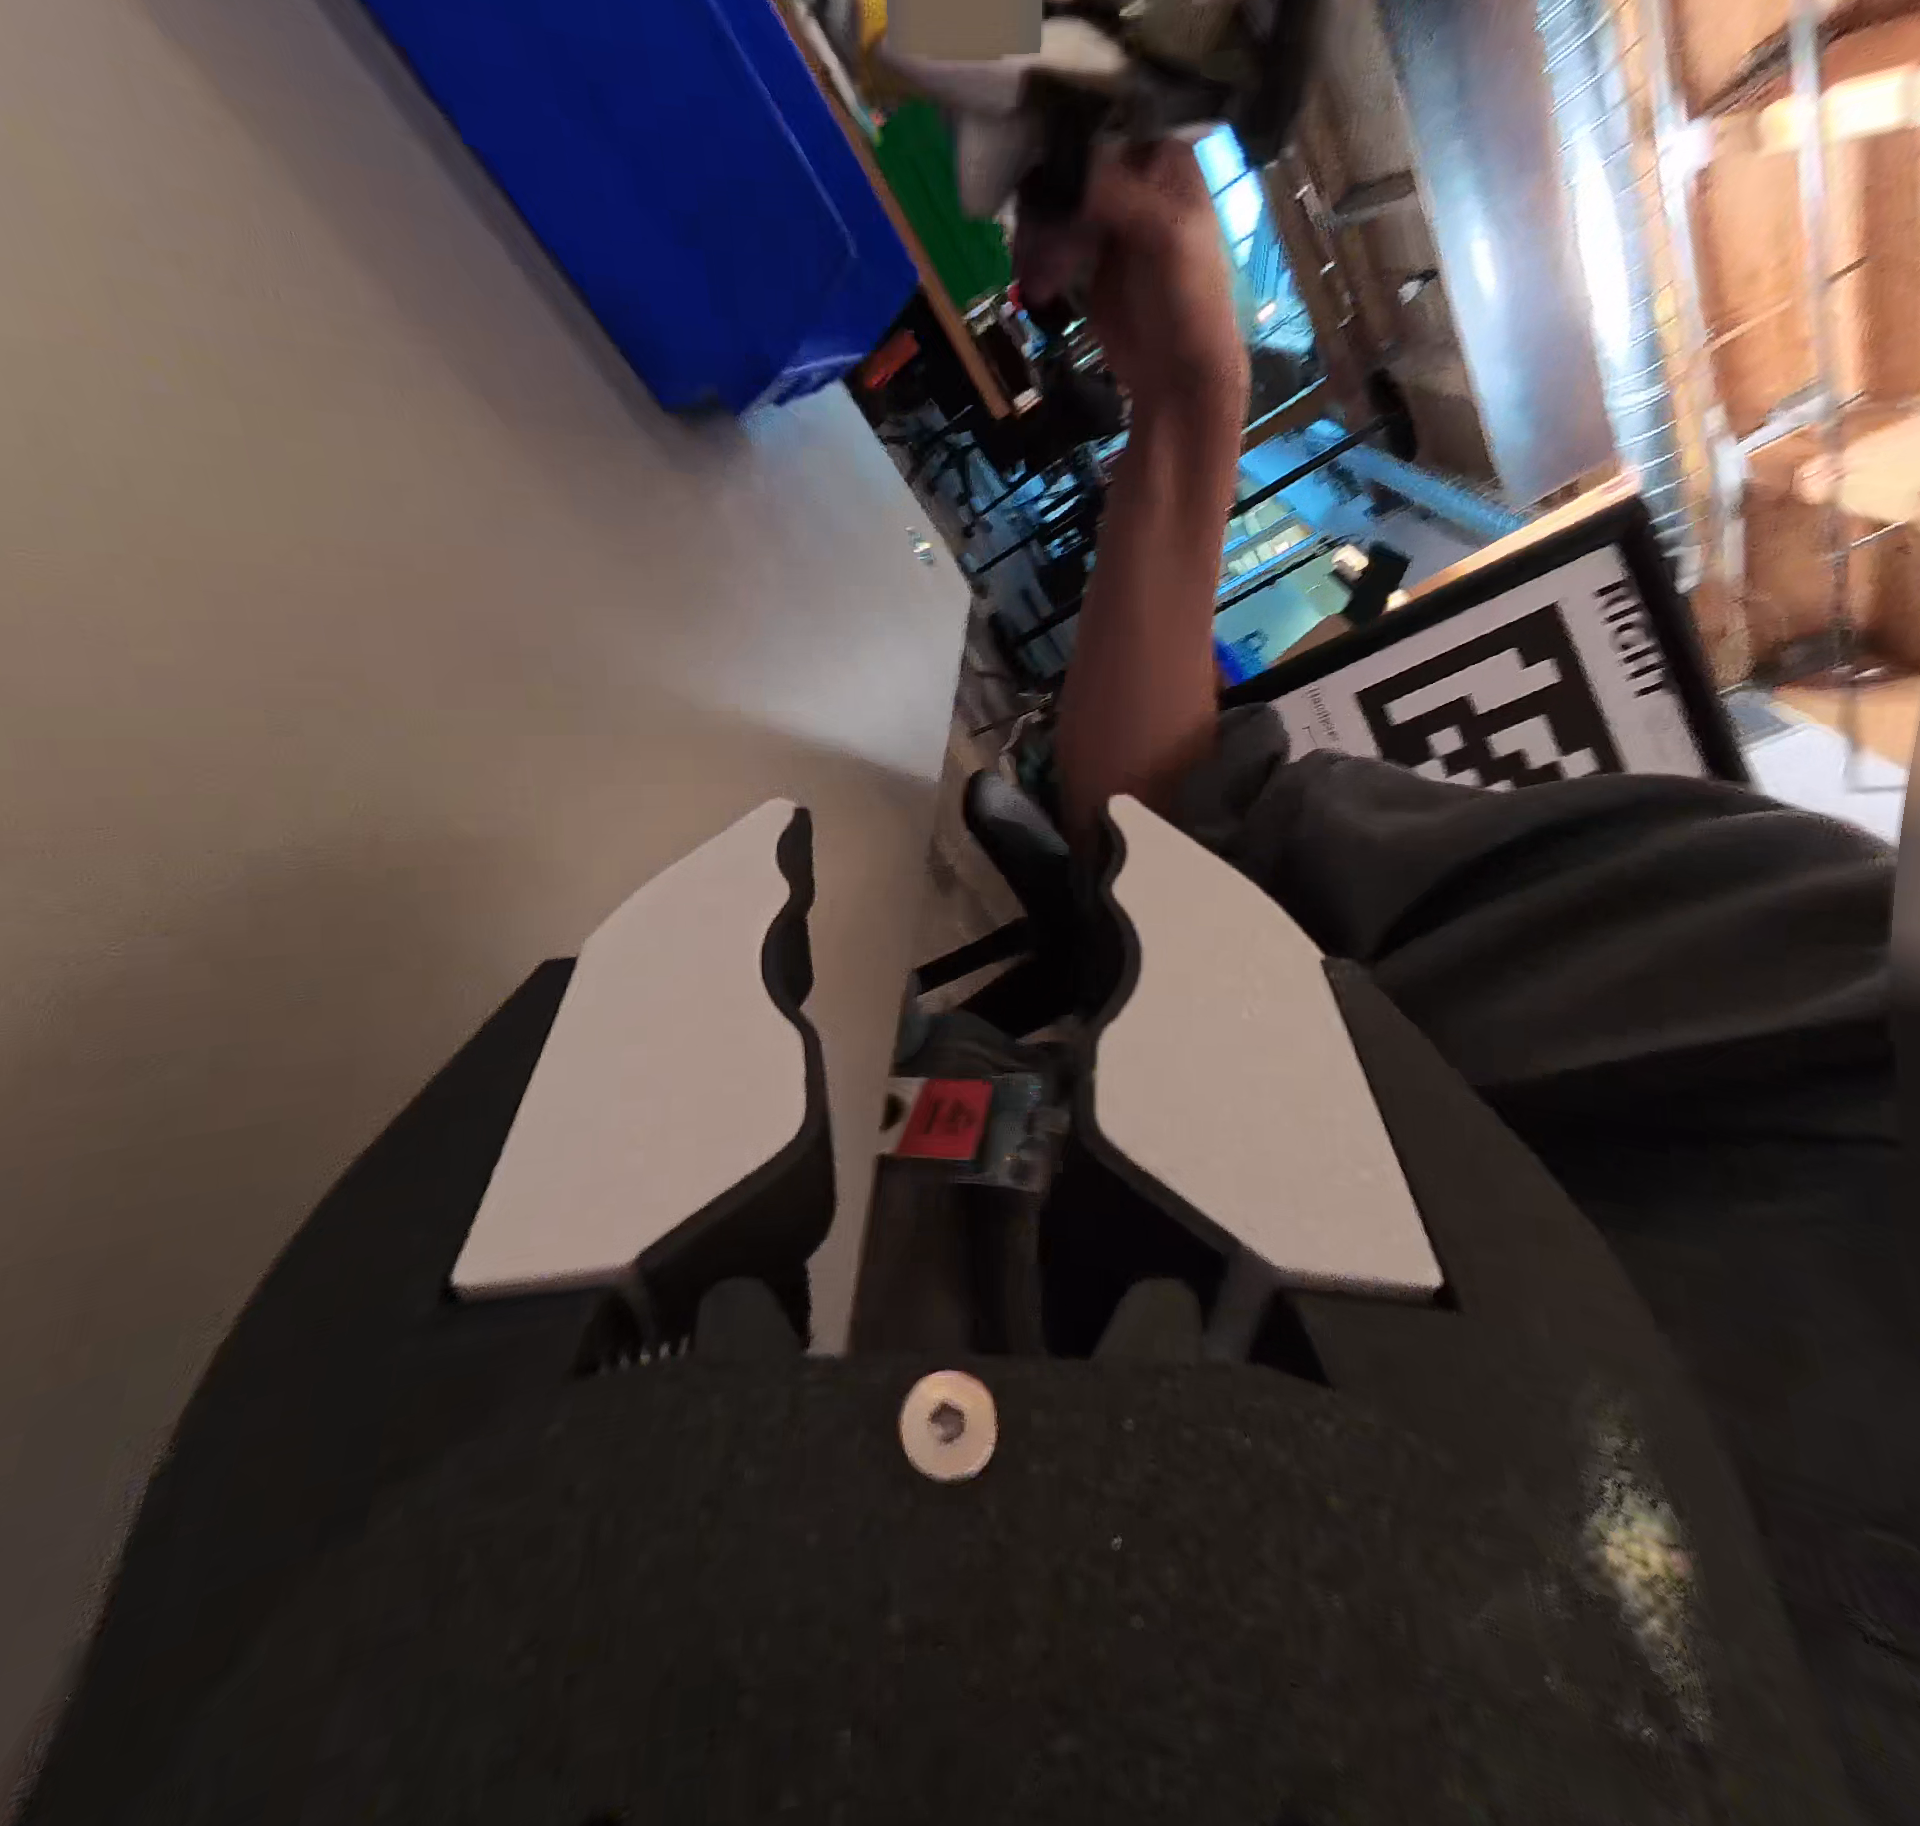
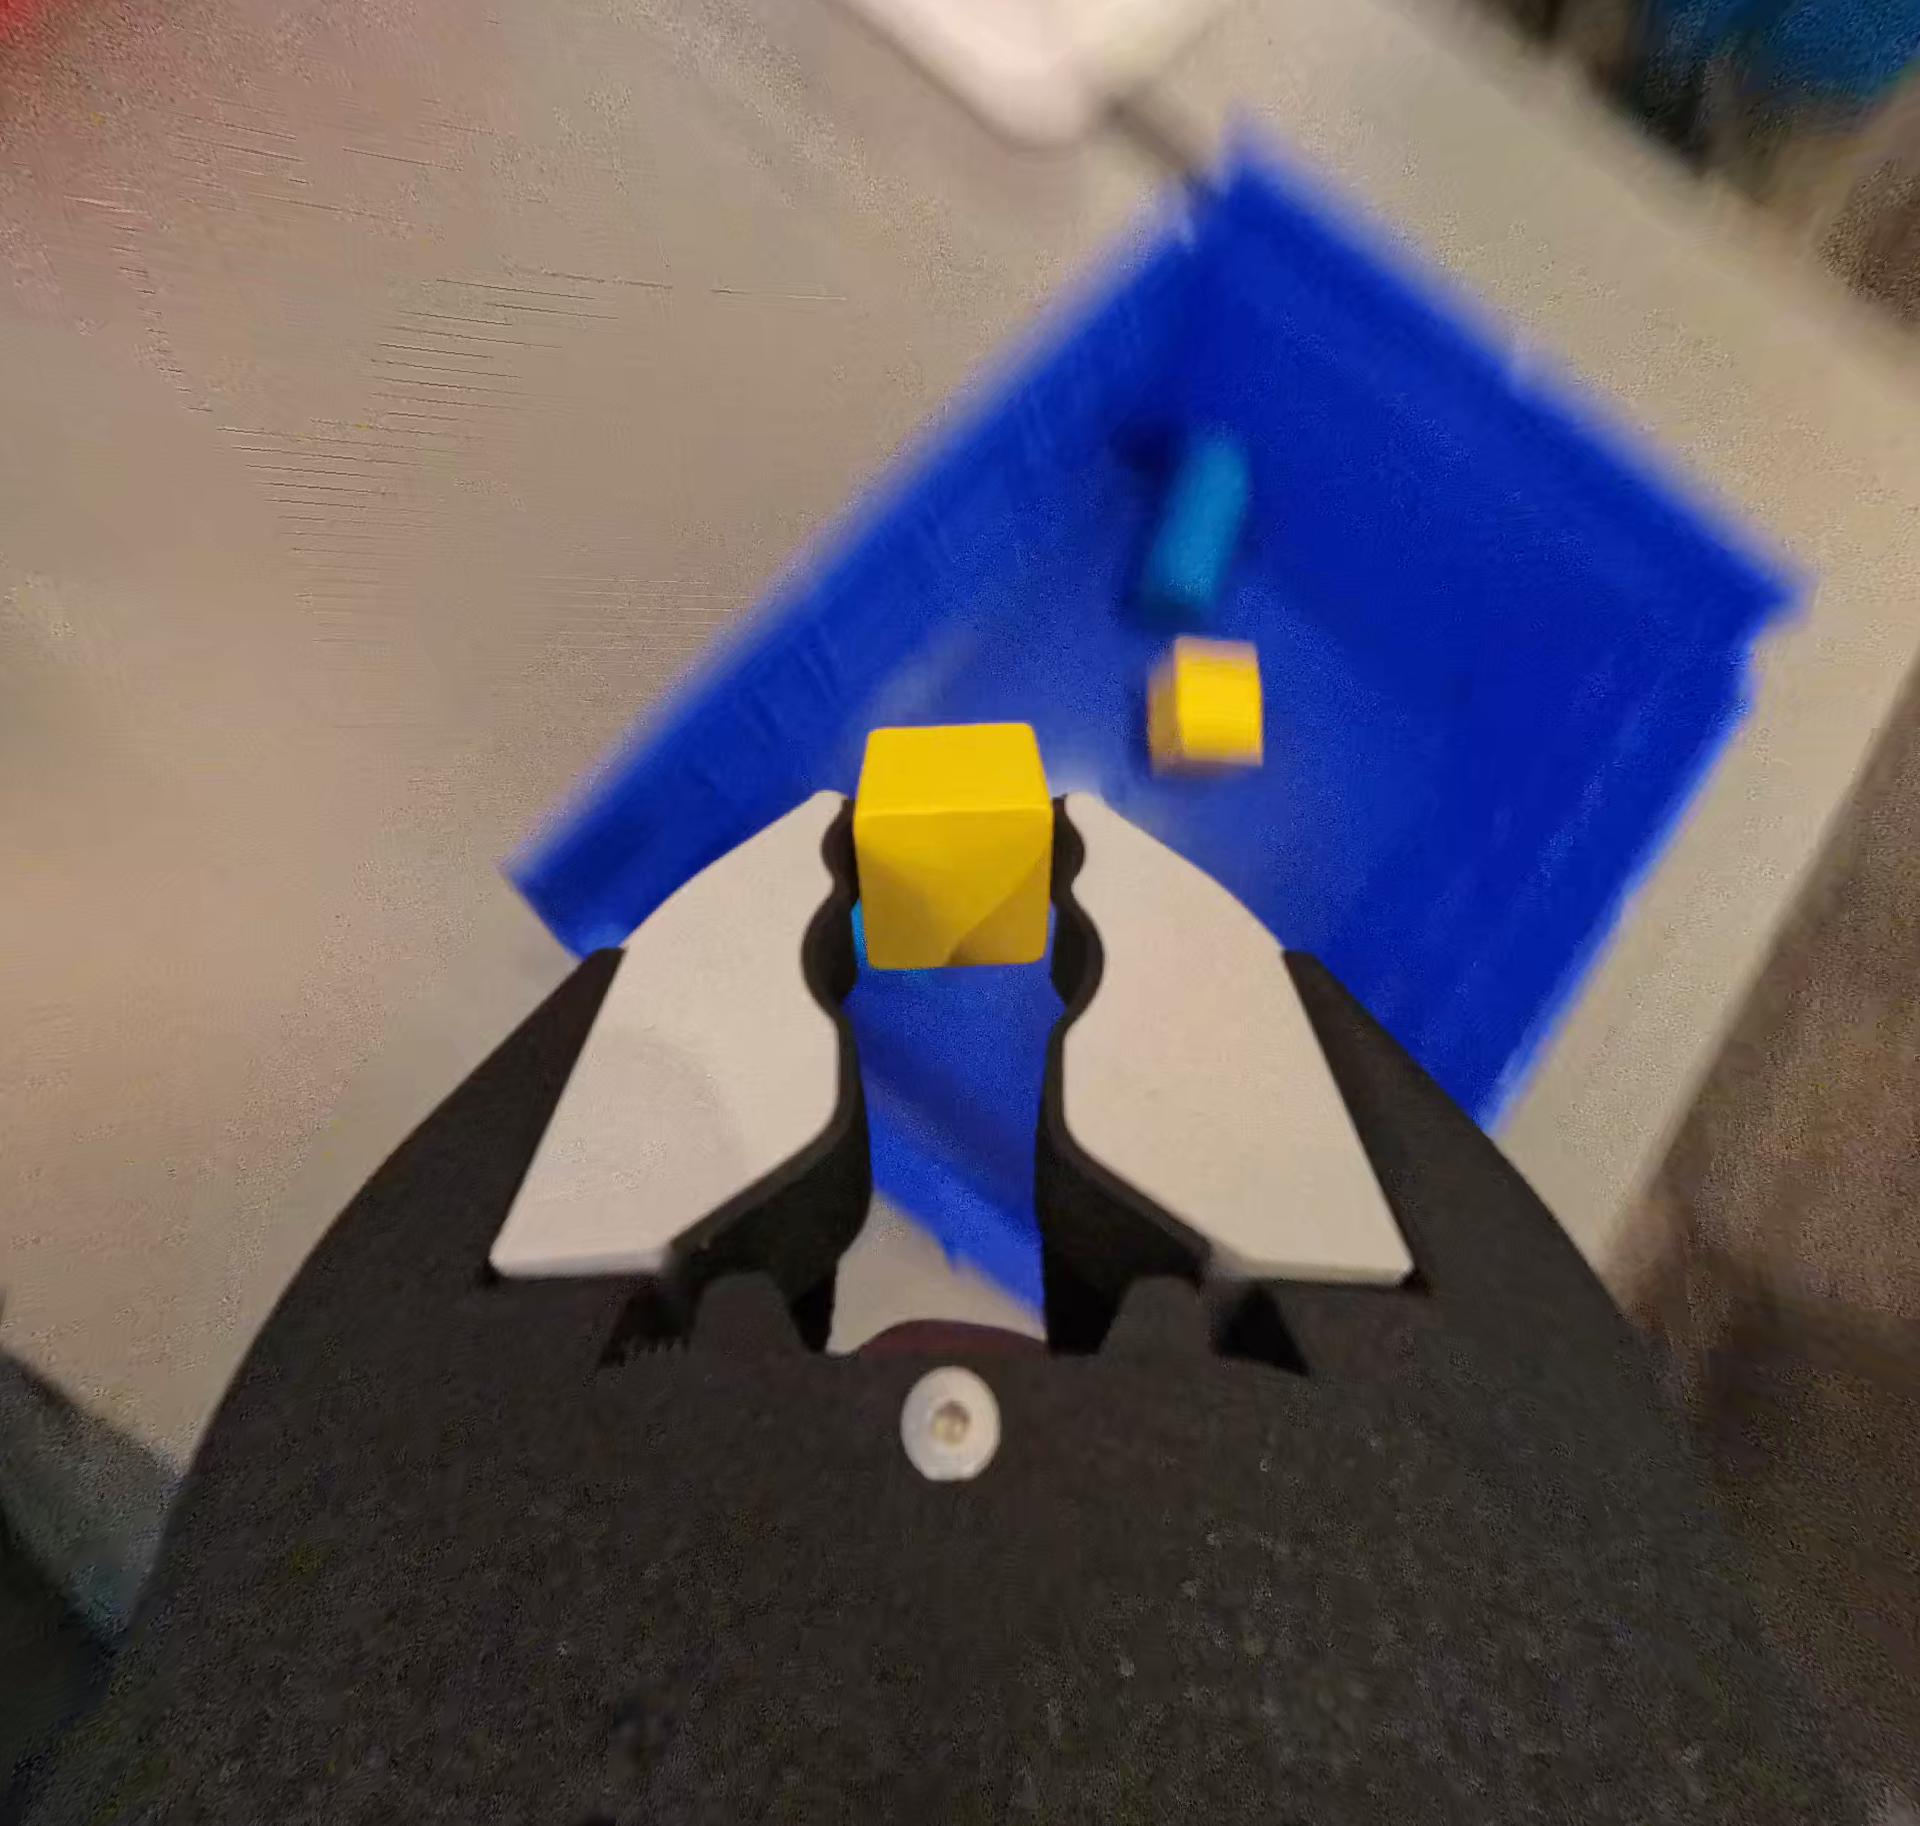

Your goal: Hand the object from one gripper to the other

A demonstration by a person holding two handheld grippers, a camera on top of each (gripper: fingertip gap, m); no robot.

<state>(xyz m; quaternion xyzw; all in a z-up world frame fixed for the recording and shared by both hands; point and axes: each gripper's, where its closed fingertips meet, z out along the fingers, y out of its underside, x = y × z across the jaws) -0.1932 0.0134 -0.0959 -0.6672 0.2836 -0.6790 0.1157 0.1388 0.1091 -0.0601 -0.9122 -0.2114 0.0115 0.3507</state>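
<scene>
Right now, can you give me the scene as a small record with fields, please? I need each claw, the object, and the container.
right claw: shut on the yellow cube, held at the fingertips above the blue bin
left claw: open, holds nothing
blue bin: on the grey table, open top
inside bin: a second yellow block and a light blue block
handover: not yet done, judging by the empty left claw
image quality: right wrist view blurred

Yellow cube [image 2: 951,846] between right tool's [image 2: 951,841] fingertips
</scene>
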